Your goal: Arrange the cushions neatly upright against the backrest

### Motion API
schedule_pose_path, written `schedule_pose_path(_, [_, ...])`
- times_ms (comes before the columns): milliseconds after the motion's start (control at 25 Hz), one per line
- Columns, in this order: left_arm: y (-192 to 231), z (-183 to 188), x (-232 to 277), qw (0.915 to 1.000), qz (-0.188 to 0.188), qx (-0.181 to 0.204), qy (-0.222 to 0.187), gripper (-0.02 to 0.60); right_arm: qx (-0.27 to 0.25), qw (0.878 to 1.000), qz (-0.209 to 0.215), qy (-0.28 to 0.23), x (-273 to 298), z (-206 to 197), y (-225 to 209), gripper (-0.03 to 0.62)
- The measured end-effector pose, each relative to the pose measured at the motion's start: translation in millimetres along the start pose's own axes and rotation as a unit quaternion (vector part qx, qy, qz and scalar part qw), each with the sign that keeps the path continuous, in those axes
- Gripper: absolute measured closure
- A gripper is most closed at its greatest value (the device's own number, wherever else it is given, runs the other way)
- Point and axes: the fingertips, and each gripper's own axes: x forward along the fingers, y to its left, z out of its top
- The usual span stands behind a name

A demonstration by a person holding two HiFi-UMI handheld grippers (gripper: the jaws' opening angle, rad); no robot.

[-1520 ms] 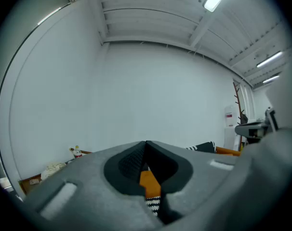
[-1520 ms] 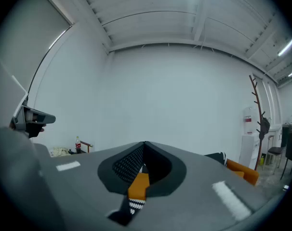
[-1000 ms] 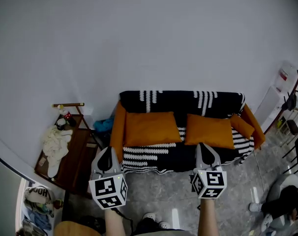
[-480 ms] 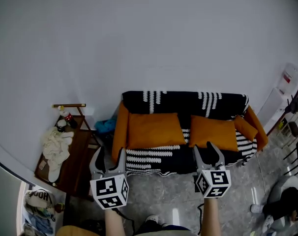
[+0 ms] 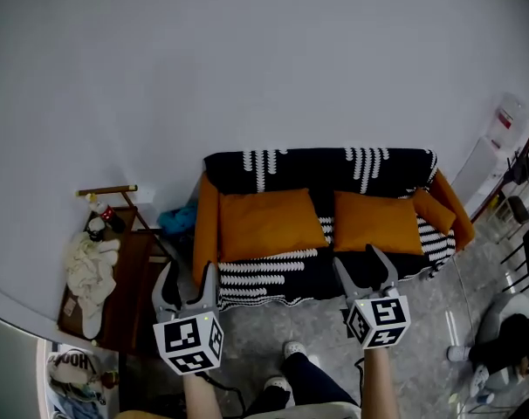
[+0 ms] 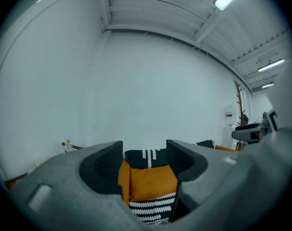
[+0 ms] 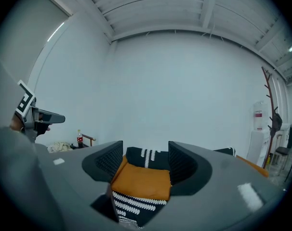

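Both tools are up and ready in front of the sofa. The left hand-held gripper (image 5: 188, 276) has just been opening its jaws. They stand wide apart with nothing between them, and its own view looks through the gap at the large orange fabric cushion on the left (image 5: 266, 223). Same story for the right hand-held gripper (image 5: 362, 264): jaws just been opening, spread wide, empty, framing the large orange fabric cushion on the right (image 5: 375, 222). That pairing looks deliberate, one tool per cushion. Both grippers are short of the sofa's front edge, touching no fabric.

The two big cushions lie side by side on the seat of the orange sofa draped in a black-and-white patterned throw (image 5: 273, 282). They seem slumped down on the seat, below the top of the backrest (image 5: 317, 168), not standing against it. A small orange cushion (image 5: 432, 209) is tucked into the right-hand corner by the armrest. Open jaws make sense here, since soft, thick edges need a wide mouth. My read is that the job is only beginning, with nothing yet stood up.
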Motion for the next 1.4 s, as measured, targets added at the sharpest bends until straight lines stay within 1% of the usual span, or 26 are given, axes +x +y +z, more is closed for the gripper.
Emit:
schedule_pose_path(240, [5.2,-6.2,44.8,0.9999,0.009,0.001,0.014,0.295,0.003,1.0,0.003,0.01,47.6,-6.2,-13.1,0.292])
schedule_pose_path(440, [12.0,-6.5,96.2,0.9994,0.029,0.002,0.018,0.295,0.006,1.0,0.016,0.013,110.0,-8.0,-33.8,0.29])
schedule_pose_path(640, [15.5,4.3,168.2,0.9986,0.047,0.005,0.022,0.295,0.0,0.999,0.033,0.014,189.7,2.9,-63.1,0.289])
schedule_pose_path(880, [8.7,23.1,252.9,0.9976,0.065,0.001,0.023,0.295,0.001,0.999,0.045,0.013,279.6,20.1,-104.9,0.29])
schedule_pose_path(1000, [1.2,25.8,288.5,0.9972,0.069,0.001,0.028,0.295,0.001,0.998,0.053,0.017,316.4,23.1,-122.0,0.29])
schedule_pose_path(1160, [1.2,19.5,322.5,0.9959,0.078,-0.001,0.045,0.295,0.005,0.997,0.065,0.031,355.7,14.4,-133.0,0.29])
schedule_pose_path(1400, [10.3,-0.2,354.7,0.9933,0.082,0.0,0.081,0.295,0.008,0.995,0.08,0.062,392.6,-9.9,-135.7,0.29])
